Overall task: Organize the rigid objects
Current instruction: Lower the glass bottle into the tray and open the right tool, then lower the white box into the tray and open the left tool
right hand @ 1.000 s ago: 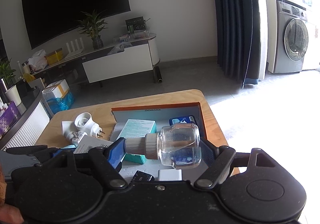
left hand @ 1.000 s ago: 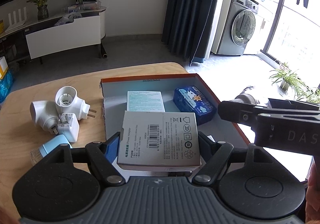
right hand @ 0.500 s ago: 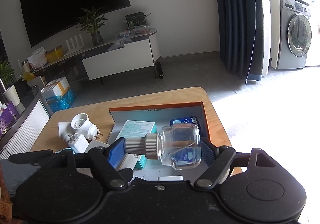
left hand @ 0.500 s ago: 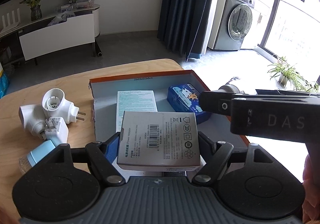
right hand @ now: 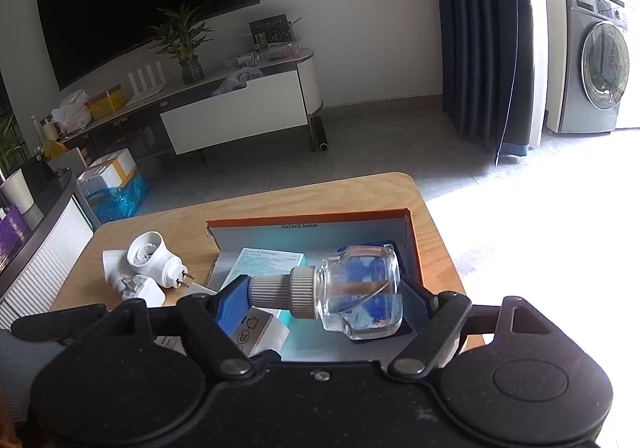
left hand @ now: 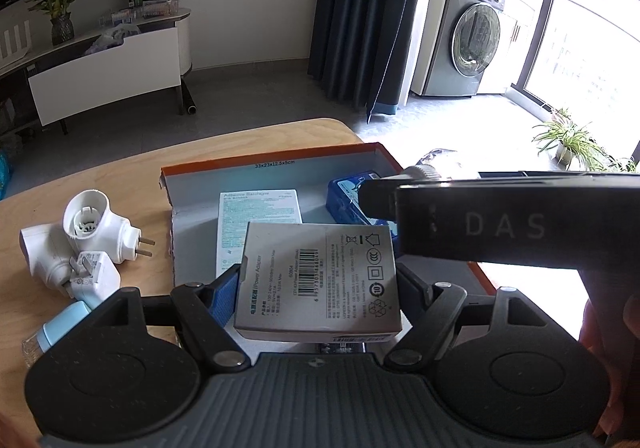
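Note:
My left gripper (left hand: 318, 284) is shut on a grey power adapter box (left hand: 320, 280) and holds it above the near part of the orange-rimmed cardboard tray (left hand: 272, 158). My right gripper (right hand: 328, 298) is shut on a clear glass bottle (right hand: 360, 294) with a ribbed white cap, held sideways above the same tray (right hand: 312, 216). In the tray lie a pale teal bandage box (left hand: 258, 216) and a blue packet (left hand: 346, 194). The right gripper's black body (left hand: 500, 224) crosses the left wrist view at the right. The grey box's corner shows low in the right wrist view (right hand: 256, 334).
On the wooden table (left hand: 100, 176) left of the tray lie white plug adapters (left hand: 96, 228), a small white charger (left hand: 94, 272) and a light-blue-capped bottle (left hand: 60, 322). The table ends just right of the tray. A TV cabinet and a washing machine stand further off.
The right gripper with the bottle has moved left and over the tray, now covering much of the blue packet in the left wrist view. The left gripper has shifted slightly with its box.

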Available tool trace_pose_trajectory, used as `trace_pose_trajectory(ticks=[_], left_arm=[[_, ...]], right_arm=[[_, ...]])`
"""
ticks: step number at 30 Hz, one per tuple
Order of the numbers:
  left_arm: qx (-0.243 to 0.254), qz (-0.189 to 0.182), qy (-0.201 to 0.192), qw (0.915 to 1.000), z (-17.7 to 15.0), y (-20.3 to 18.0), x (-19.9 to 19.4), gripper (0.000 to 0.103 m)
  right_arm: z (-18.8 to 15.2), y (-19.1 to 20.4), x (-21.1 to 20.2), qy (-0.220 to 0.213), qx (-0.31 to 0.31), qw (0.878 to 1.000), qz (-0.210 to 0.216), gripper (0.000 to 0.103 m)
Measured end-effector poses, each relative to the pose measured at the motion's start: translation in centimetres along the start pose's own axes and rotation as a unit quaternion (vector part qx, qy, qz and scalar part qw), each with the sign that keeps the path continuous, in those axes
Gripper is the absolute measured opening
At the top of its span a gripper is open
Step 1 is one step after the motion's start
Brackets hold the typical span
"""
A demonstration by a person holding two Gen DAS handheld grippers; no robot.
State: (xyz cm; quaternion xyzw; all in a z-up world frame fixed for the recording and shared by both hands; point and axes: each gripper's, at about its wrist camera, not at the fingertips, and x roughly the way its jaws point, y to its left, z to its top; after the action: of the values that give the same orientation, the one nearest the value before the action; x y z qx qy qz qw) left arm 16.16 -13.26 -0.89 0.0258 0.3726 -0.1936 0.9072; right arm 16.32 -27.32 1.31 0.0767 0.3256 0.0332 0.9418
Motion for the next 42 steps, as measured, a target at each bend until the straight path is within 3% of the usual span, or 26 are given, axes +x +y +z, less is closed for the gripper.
trace_pose_trajectory(ticks=[8, 12, 21, 25, 27, 29, 42], left_arm=[[0.0, -0.003, 0.006, 1.0, 0.1, -0.1, 0.8, 0.079], [-0.001, -0.003, 0.01, 0.9999, 0.2, -0.1, 1.2, 0.079], [-0.001, -0.014, 0.014, 0.9998, 0.4, -0.6, 2.0, 0.079], [-0.003, -0.037, 0.006, 0.9993, 0.9, -1.1, 2.4, 0.08], [0.0, -0.019, 0.002, 0.9998, 1.1, -1.2, 2.2, 0.092], [-0.005, -0.018, -0.006, 0.9998, 1.0, -1.0, 1.6, 0.095], [-0.039, 0.044, -0.006, 0.9982, 0.6, 2.0, -3.1, 0.099]], right_arm=[[1.3, 0.1, 3.2, 0.016, -0.008, 1.0, 0.001, 0.093], [2.3, 0.1, 4.3, 0.0, -0.015, 1.0, 0.013, 0.092], [2.6, -1.7, 1.3, -0.043, 0.009, 0.999, -0.021, 0.092], [1.9, -2.3, -0.8, -0.056, 0.02, 0.998, -0.029, 0.092], [2.0, -2.3, -1.5, -0.065, 0.02, 0.997, -0.032, 0.093], [2.0, -2.3, -2.2, -0.069, 0.02, 0.997, -0.03, 0.094], [0.6, -0.1, -4.4, -0.068, 0.011, 0.997, -0.021, 0.1]])
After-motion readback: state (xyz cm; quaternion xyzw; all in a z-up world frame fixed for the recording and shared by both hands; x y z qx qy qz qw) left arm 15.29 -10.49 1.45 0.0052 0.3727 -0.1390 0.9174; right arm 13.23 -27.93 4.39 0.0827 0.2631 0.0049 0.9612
